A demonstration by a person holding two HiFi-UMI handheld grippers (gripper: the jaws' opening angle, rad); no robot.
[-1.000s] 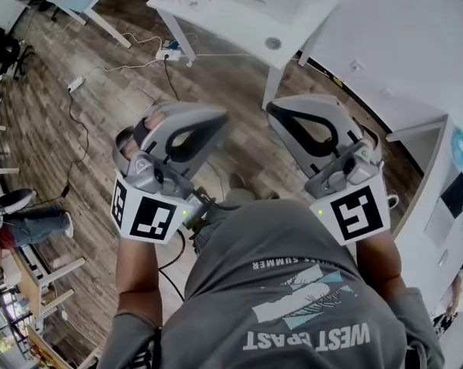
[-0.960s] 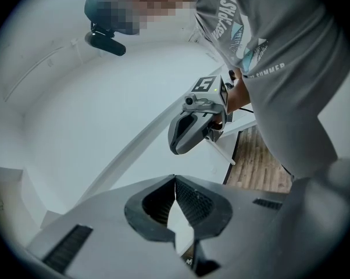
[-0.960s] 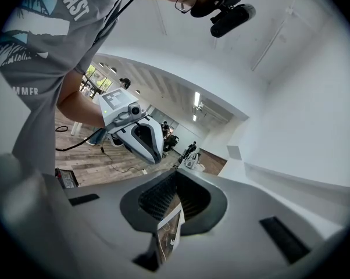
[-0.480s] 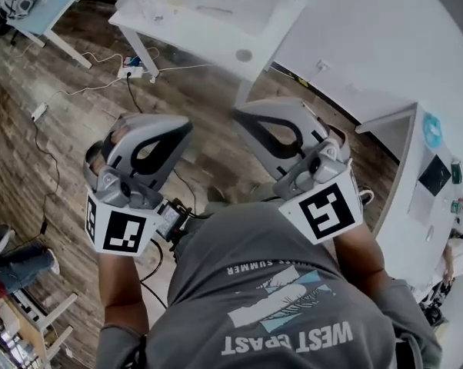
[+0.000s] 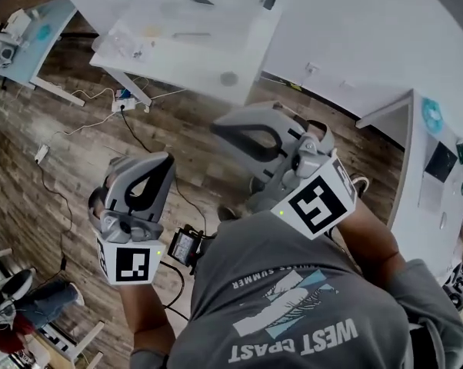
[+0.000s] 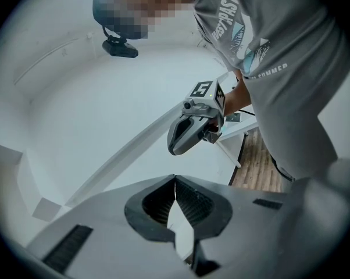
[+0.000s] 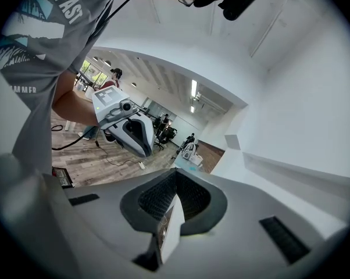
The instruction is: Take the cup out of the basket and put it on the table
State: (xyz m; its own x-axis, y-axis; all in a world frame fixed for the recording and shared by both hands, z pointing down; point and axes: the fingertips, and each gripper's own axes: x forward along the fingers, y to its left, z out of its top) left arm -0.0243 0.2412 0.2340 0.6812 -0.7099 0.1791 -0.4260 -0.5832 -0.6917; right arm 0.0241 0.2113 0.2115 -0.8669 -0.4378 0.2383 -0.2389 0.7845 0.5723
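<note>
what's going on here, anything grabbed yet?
Nothing grabbed yet. A person in a grey shirt holds the left gripper and the right gripper out in front, above the wood floor, with a white table ahead. Both pairs of jaws are together with nothing between them. No cup or basket shows in any view, so the task itself hasn't started.

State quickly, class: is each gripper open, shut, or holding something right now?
Left gripper: shut, jaws together, nothing held.
Right gripper: shut, jaws together, nothing held.
</note>
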